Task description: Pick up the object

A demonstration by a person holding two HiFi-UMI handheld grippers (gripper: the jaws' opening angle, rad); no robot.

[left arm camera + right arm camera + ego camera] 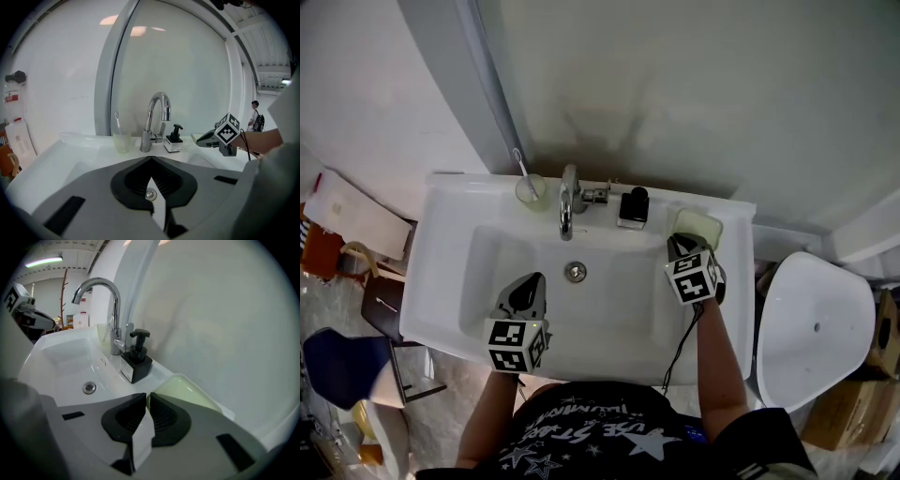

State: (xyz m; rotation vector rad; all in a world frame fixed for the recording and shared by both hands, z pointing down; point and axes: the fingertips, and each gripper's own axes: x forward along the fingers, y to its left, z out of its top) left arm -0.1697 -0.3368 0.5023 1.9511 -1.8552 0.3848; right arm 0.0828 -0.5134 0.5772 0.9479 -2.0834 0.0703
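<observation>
The right tongs (146,395) are nipped on the near rim of the soap dish (190,392), whose length runs ahead-right; the left tongs (151,160), closed and empty, hang well apart.

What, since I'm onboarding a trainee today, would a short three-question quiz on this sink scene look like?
1. True or false: the toothbrush lies in the sink basin.
2. In the head view, what stands just right of the faucet? A) cup B) black pump bottle C) green soap dish
3. Fill in: the right hand-held gripper has its jaws closed on the rim of the ____.
Key: 1 false, it stands in the cup; 2 B; 3 green soap dish.
</observation>
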